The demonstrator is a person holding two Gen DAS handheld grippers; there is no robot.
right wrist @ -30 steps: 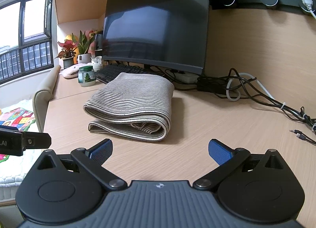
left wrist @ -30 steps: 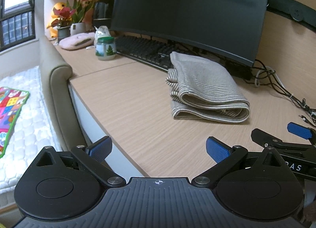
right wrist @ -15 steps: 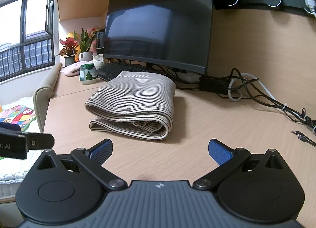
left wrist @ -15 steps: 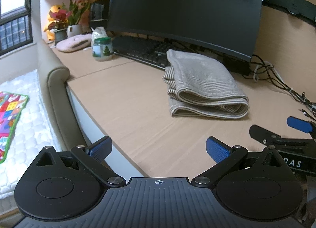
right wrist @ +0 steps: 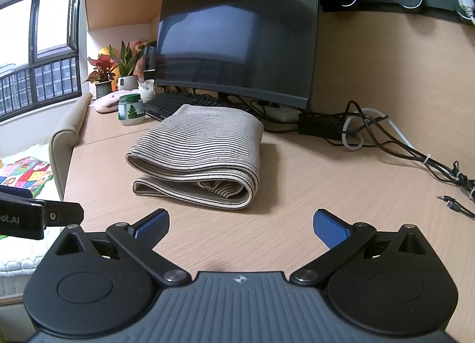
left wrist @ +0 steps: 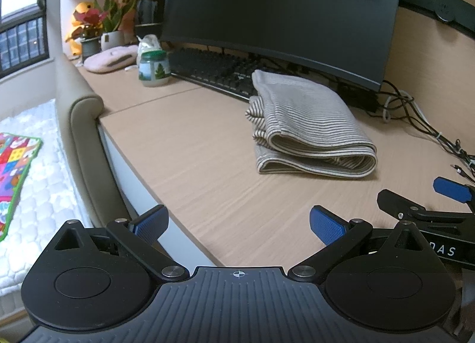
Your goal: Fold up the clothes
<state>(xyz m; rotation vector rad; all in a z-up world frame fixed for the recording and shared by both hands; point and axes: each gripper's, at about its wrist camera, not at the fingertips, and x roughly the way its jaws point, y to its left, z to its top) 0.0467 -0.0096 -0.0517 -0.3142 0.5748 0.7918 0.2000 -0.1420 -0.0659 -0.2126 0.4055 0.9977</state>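
Observation:
A grey striped garment (left wrist: 308, 126) lies folded in a thick stack on the wooden desk (left wrist: 193, 153), in front of the keyboard. It also shows in the right wrist view (right wrist: 199, 153). My left gripper (left wrist: 237, 224) is open and empty, held back over the desk's front edge, well short of the garment. My right gripper (right wrist: 240, 224) is open and empty, near the front of the desk, a little short of the garment. The right gripper's fingers (left wrist: 451, 188) show at the right of the left wrist view.
A dark monitor (right wrist: 237, 37) and keyboard (left wrist: 213, 72) stand behind the garment. A glass jar (right wrist: 130, 110), potted plants (right wrist: 104, 78) and a pink pouch (left wrist: 109, 59) sit at the far left. Cables (right wrist: 386, 141) trail along the right. A bed (left wrist: 35, 179) lies left of the desk.
Both grippers have shifted slightly, the views drifting a little. The folded garment has not moved. Both grippers stay open.

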